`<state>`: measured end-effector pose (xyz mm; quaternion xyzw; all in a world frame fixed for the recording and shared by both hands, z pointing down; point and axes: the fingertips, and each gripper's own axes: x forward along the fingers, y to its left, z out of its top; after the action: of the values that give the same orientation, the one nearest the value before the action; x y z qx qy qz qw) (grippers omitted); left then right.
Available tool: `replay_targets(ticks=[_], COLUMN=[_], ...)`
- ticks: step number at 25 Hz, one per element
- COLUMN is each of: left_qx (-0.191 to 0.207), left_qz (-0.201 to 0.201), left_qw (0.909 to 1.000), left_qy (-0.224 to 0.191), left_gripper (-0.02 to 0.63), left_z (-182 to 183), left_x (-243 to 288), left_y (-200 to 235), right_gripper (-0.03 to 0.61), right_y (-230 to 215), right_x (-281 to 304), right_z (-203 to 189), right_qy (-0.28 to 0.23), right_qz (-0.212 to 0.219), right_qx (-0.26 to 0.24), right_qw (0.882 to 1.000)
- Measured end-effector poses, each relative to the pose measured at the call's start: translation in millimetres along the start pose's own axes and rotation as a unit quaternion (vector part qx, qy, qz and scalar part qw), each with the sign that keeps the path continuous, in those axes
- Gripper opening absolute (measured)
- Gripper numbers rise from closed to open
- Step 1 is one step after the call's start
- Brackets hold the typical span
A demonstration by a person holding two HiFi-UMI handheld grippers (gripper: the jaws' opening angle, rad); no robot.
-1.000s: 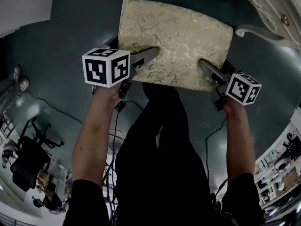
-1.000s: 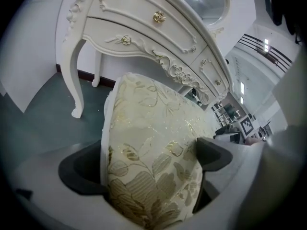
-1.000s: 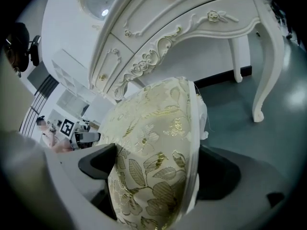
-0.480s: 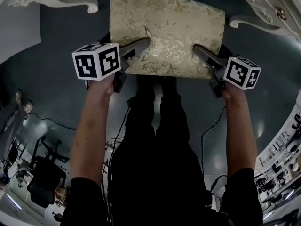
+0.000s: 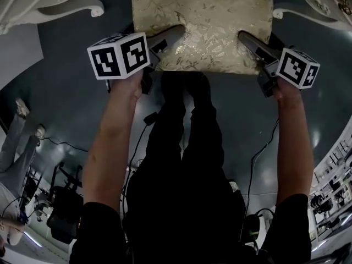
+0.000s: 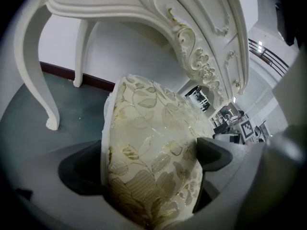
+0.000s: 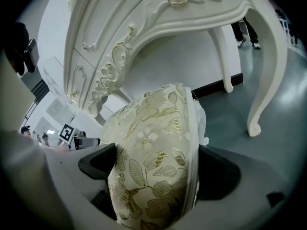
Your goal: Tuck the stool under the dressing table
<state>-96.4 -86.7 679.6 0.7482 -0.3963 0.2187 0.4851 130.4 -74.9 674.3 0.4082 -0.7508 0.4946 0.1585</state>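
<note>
- The floor [image 5: 71, 92] is dark grey-blue, smooth and a bit shiny. It fills most of the room you look down on.
- A white wall [image 6: 124, 51] stands behind the table, with a dark strip along its bottom.
- The dressing table [image 6: 144, 13] is white, with curly carved flowers and bent legs. One leg [image 5: 66, 7] stands to your left on the floor and another leg [image 5: 308, 12] stands to your right.
- The stool [image 5: 203, 21] stands on the floor right in front of you, between those two legs. Its seat is soft and gold with a leaf pattern. Its far end points in under the table's carved front. The top of the head view cuts it off, so you cannot tell how far in it goes.
- Your legs [image 5: 181, 147], in black, stand just behind the stool.
- Your left tool [image 6: 148, 164] is clamped on the near left part of the seat, with one jaw on top and one below.
- Your right tool [image 7: 158, 166] grips the near right part of the seat the same way.
- A thin black cable [image 5: 264, 147] lies on the floor by your right arm.
</note>
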Motion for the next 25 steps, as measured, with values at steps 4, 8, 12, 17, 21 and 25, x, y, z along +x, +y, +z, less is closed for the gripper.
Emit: replay_targets(ticks=[4,8,12,17,21,25], left_qx=[0.011,0.012,0.006,0.01,0.004,0.005], left_qz=[-0.004,-0.002,-0.003,-0.003,0.003,0.004], left_qw=[0.9999,0.9999,1.0,0.9999,1.0,0.9999], left_qy=[-0.003,-0.004,-0.004,-0.002,-0.007,-0.015], left_gripper=[0.589,0.589,0.589,0.589,0.589,0.589], left_z=[16.4,23.0,21.2,23.4,22.1,21.9], left_x=[12.3,19.6,19.9,19.5,16.0,16.1], left_y=[6.3,12.6,12.5,12.5,12.3,10.3], right_gripper=[0.497,0.497,0.497,0.497,0.497,0.497], right_y=[-5.3,-9.8,-9.9,-10.1,-8.7,-10.6], right_x=[10.5,20.0,19.2,18.4,18.5,17.3], right_z=[12.6,19.1,20.0,17.9,19.9,23.0], right_qy=[-0.012,-0.013,-0.014,-0.021,-0.029,-0.044], right_qz=[-0.003,-0.002,-0.004,-0.005,0.0,0.005], right_qx=[0.005,0.004,0.003,0.015,0.012,0.009], right_qw=[1.0,1.0,1.0,1.0,1.0,0.999])
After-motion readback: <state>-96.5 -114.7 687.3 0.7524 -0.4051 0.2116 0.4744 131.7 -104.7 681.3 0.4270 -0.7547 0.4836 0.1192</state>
